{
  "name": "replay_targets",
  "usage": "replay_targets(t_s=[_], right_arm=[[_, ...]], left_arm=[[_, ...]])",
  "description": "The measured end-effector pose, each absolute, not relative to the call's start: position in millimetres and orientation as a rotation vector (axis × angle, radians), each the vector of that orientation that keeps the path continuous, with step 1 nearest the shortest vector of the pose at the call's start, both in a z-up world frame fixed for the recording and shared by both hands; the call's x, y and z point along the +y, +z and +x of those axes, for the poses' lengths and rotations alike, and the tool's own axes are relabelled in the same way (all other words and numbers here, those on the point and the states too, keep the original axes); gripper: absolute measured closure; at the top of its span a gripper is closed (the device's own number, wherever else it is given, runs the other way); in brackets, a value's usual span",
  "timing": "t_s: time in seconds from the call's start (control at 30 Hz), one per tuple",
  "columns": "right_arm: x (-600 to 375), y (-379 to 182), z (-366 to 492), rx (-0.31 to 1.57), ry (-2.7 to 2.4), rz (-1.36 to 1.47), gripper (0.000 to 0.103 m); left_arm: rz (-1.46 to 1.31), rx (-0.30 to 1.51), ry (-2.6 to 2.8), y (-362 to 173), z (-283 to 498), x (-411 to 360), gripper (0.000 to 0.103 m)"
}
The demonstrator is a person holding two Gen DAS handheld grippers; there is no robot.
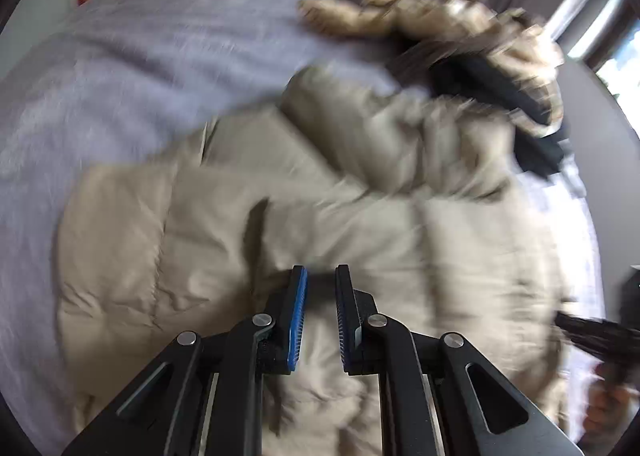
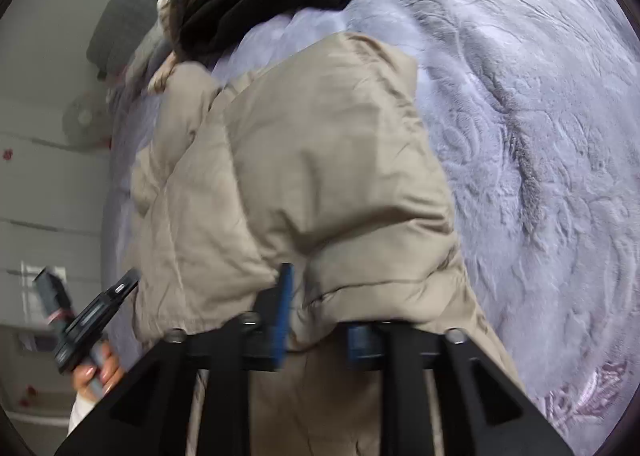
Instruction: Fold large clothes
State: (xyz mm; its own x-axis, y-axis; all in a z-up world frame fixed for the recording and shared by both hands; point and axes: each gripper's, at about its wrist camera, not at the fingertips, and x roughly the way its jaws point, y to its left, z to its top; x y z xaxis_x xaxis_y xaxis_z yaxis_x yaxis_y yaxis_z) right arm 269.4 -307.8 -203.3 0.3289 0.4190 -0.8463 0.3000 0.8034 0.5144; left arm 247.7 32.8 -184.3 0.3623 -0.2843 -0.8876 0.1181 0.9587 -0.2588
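the beige padded coat (image 1: 360, 224) lies on the lilac bedspread (image 1: 140, 68) of the bed, its fur-trimmed hood (image 1: 432, 12) far ahead of the left hand-held gripper (image 1: 321, 276). that one hovers nearly closed and empty. the right hand-held gripper (image 2: 316, 296) is part open with a coat fold between its jaws; grip unclear. likely mid-fold; next, smoothing the flap flat.

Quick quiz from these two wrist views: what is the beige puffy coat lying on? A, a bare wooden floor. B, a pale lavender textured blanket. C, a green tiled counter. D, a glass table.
B: the beige coat lies spread on a pale lavender blanket with an embossed pattern, which surrounds it in both wrist views.
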Motion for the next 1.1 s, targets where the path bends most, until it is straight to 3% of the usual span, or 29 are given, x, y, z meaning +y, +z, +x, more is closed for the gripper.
replay_targets(t_s=[0.03, 0.07, 0.23, 0.37, 0.4, 0.5, 0.53, 0.63, 0.77, 1.1], right_arm=[[-303, -195, 268, 1.279, 0.116, 0.655, 0.040], [-300, -185, 265, 1.276, 0.160, 0.639, 0.036], [-326, -133, 253, 1.055, 0.342, 0.751, 0.036], [-390, -166, 273, 1.012, 0.061, 0.970, 0.036], [-396, -176, 278, 1.034, 0.023, 0.992, 0.038], [-382, -195, 291, 1.125, 0.024, 0.922, 0.070], [-367, -197, 295, 1.159, 0.011, 0.816, 0.072], [-343, -213, 304, 1.224, -0.050, 0.560, 0.072], [-342, -235, 309, 1.226, -0.060, 0.543, 0.072], [-340, -188, 268, 1.159, -0.128, 0.422, 0.068]], left_arm=[[-0.199, 1.202, -0.264, -198, 248, 36, 0.088], [-0.234, 1.205, -0.266, -205, 247, 41, 0.088], [-0.254, 1.208, -0.282, -209, 246, 51, 0.088], [-0.229, 1.207, -0.280, -208, 246, 50, 0.088], [-0.227, 1.207, -0.277, -207, 246, 49, 0.088], [-0.214, 1.203, -0.274, -207, 245, 40, 0.088], [-0.201, 1.199, -0.277, -207, 245, 39, 0.088], [-0.181, 1.190, -0.281, -210, 245, 36, 0.088], [-0.150, 1.174, -0.274, -212, 243, 31, 0.088], [-0.131, 1.126, -0.222, -169, 224, 42, 0.088]])
